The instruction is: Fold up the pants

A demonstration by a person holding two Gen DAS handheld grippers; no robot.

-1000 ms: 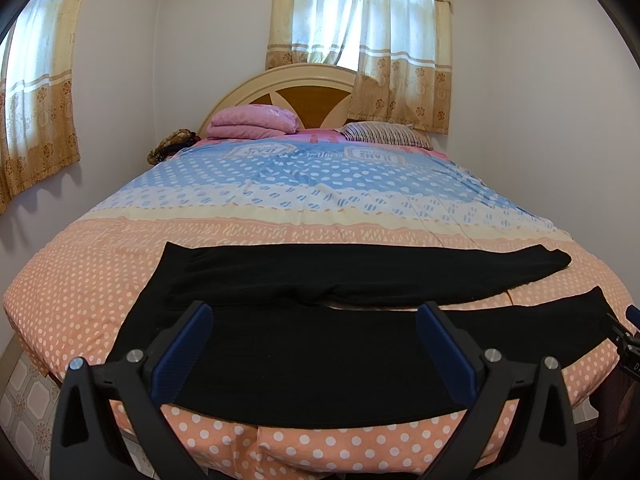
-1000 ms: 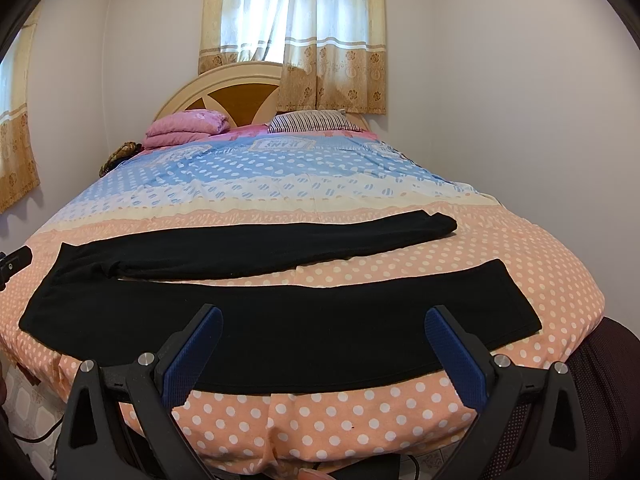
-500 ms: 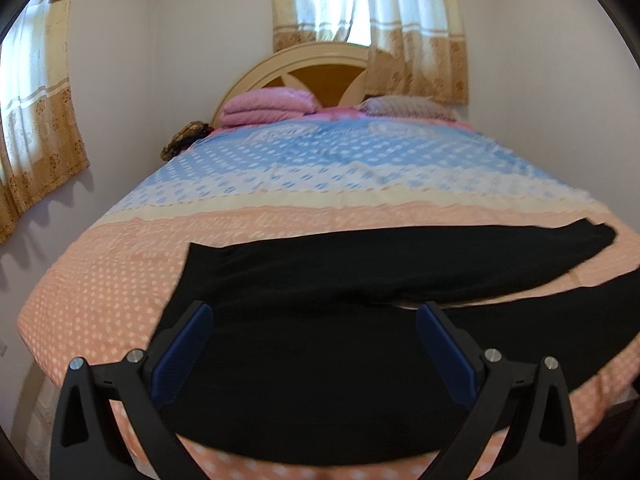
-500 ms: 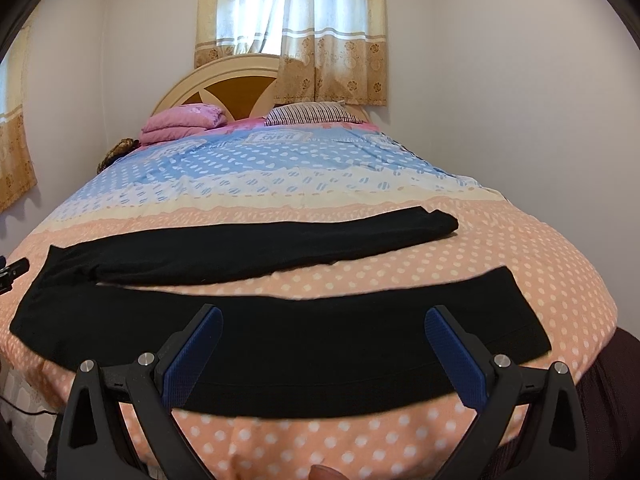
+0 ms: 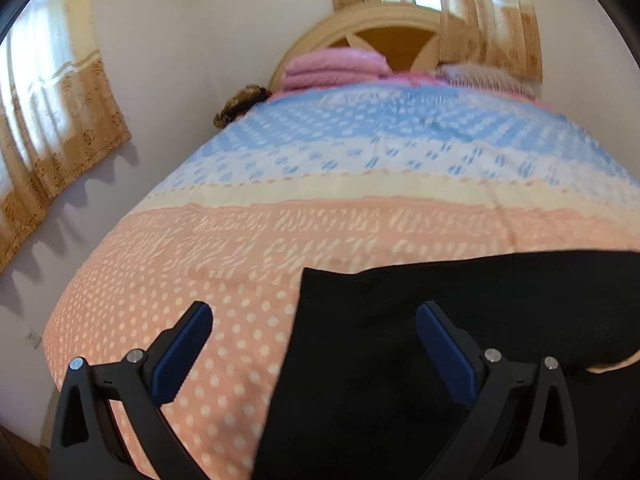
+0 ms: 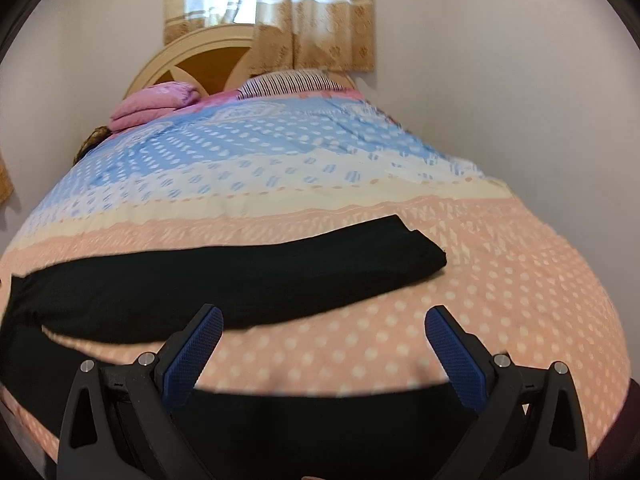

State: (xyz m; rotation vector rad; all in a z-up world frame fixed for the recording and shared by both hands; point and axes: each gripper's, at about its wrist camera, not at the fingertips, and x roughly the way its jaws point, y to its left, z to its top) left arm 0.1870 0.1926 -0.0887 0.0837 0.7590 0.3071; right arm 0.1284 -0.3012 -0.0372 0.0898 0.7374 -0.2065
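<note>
Pants (image 6: pixel 224 276) spread flat on bed (image 6: pixel 500 304), legs apart; no fold made. Your left gripper (image 5: pixel 314 350) and right gripper (image 6: pixel 324 354): fingers apart, empty. All folding remains.

The pants (image 5: pixel 460 340) are showing plain black, with no pattern. The bedspread (image 5: pixel 248 280) is running in bands: peach with white dots toward 6 o'clock, then a cream stripe, then white with blue dots, then blue with pale dots toward 12 o'clock. The left gripper (image 5: pixel 316 344) and right gripper (image 6: pixel 324 344) are showing black frames with blue textured pads (image 6: pixel 452 352). At 12 o'clock, a pink blanket (image 6: pixel 156 104) is lying beside a striped pillow (image 6: pixel 292 82). The headboard (image 6: pixel 204 58) is showing cream and tan. The curtains (image 6: pixel 320 24) are hanging white above gold floral hems. The walls (image 6: pixel 500 80) are looking pale.
</note>
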